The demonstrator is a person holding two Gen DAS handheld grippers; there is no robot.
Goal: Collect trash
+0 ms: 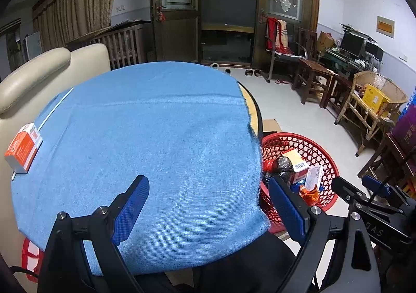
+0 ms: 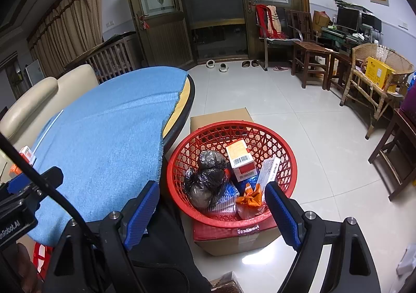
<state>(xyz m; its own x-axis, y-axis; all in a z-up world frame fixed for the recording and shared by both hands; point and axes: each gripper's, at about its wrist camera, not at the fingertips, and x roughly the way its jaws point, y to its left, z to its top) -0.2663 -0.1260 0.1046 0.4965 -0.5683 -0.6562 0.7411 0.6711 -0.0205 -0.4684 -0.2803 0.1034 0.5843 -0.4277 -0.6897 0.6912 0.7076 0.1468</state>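
A round table (image 1: 256,108) draped in a blue cloth (image 1: 156,142) filled most of the left view. Beside it a red basket (image 2: 291,163) sat on a cardboard box (image 2: 221,115), holding black bags, cartons and wrappers. An orange-and-white box (image 1: 22,148) and a white straw (image 1: 56,105) lay at the cloth's far-left edge. The left gripper (image 1: 208,204) and right gripper (image 2: 212,208) both had fingers spread apart, empty.

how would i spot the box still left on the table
Start at the round table under the blue cloth, then go to its far left edge beside the cream sofa. The orange and white box lies flat there, next to a thin white straw.
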